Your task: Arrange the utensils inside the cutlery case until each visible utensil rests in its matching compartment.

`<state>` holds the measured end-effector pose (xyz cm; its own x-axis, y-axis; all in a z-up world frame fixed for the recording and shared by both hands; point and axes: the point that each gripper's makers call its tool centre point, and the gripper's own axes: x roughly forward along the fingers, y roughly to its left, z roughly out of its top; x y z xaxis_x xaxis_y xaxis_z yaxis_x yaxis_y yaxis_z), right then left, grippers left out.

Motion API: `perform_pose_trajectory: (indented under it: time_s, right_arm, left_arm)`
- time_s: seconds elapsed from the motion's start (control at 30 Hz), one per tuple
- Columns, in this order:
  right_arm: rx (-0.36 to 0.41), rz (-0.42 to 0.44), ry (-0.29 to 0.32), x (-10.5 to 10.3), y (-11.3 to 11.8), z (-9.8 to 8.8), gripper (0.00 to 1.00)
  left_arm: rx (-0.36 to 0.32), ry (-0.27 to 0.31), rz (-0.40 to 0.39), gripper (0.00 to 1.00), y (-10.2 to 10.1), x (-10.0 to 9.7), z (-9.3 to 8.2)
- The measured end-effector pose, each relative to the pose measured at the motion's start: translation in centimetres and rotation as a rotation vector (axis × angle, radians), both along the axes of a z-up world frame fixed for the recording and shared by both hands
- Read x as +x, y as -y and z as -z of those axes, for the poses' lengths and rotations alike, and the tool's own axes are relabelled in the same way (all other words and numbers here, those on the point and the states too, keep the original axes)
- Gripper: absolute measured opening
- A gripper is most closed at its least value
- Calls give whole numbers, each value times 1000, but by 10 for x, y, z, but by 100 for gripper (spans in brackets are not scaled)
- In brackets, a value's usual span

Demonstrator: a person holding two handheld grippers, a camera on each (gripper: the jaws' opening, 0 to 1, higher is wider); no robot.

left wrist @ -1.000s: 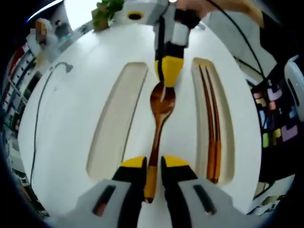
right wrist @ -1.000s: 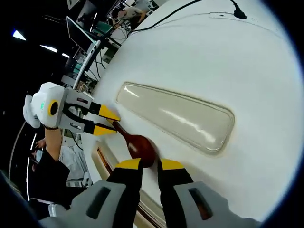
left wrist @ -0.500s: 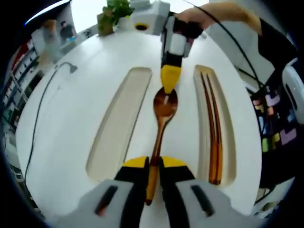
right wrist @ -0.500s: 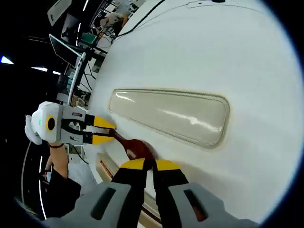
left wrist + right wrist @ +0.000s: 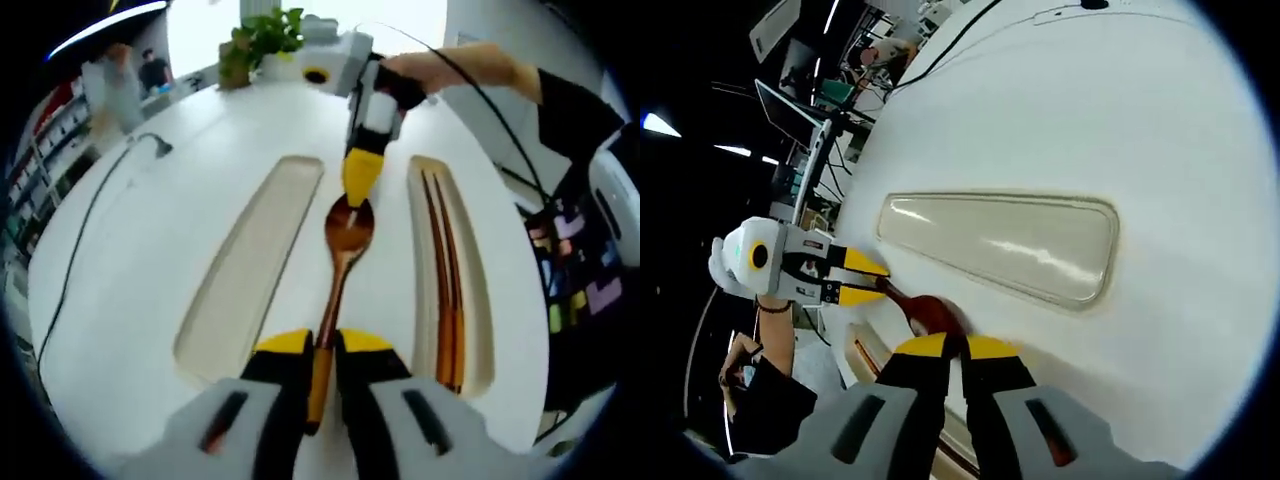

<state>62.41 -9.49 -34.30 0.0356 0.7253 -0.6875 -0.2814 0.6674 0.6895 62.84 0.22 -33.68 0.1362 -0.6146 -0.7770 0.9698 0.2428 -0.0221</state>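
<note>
A brown wooden spoon [image 5: 342, 240] lies lengthwise on the ridge of the white cutlery case [image 5: 150, 240], between two long recesses. My left gripper [image 5: 322, 346] is shut on its handle end. My right gripper [image 5: 360, 178], coming in from the far side, is shut on the tip of the bowl. The recess to the left [image 5: 250, 265] is empty. The one to the right holds dark chopsticks [image 5: 447, 280]. In the right gripper view, my right gripper [image 5: 958, 347] pinches the spoon bowl [image 5: 933, 312], and my left gripper [image 5: 866, 279] holds the handle beyond it, beside the empty recess [image 5: 1000, 243].
A black cable [image 5: 88, 225] runs along the case's left side. A potted plant [image 5: 262, 32] stands at the far edge. A person's arm [image 5: 470, 70] reaches in from the upper right. Coloured blocks [image 5: 580, 265] lie off the right edge. Desks and monitors [image 5: 800, 110] stand beyond.
My right gripper's jaws have closed from a small gap onto the spoon bowl. Both views have shifted slightly with the hands; the spoon stays on the ridge.
</note>
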Motion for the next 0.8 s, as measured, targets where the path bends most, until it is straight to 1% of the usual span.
perform_pose_trajectory:
  time_s: [0.03,0.07,0.1,0.13,0.2,0.27,0.33,0.43,0.6,0.67,0.73,0.77,0.8]
  right_arm:
    - [9,-3,18,1,-1,-3,2]
    - [27,-14,58,6,-1,-7,2]
    - [34,-5,43,6,1,-9,2]
    - [48,-4,43,3,0,-12,2]
    - [52,-18,47,-3,-2,-15,2]
    - [56,-27,52,-6,-2,-20,2]
    - [54,-31,66,-4,2,-24,2]
    - [74,-28,62,-7,5,-31,2]
    - [119,-22,52,-12,8,-42,2]
    - [141,-26,57,-14,10,-50,2]
    - [164,-17,61,-14,13,-60,2]
    - [170,-8,73,-13,13,-63,2]
    - [171,-13,86,-16,15,-67,2]
  left_arm:
    - [5,6,8,9,1,-2,0]
    - [14,17,10,9,0,-1,-1]
    - [19,20,13,9,0,-2,-3]
    - [21,21,13,9,0,-3,-4]
    - [33,14,24,9,0,-7,-4]
    - [51,27,28,9,1,-8,-6]
    - [54,38,22,9,2,-7,-10]
    - [41,46,13,9,3,-7,-20]
    - [-3,63,-3,9,6,-6,-39]
    - [-10,84,-7,9,8,-7,-48]
    - [-10,113,6,9,11,-9,-57]
    - [-12,122,6,9,12,-10,-61]
    - [-12,132,7,9,14,-12,-65]
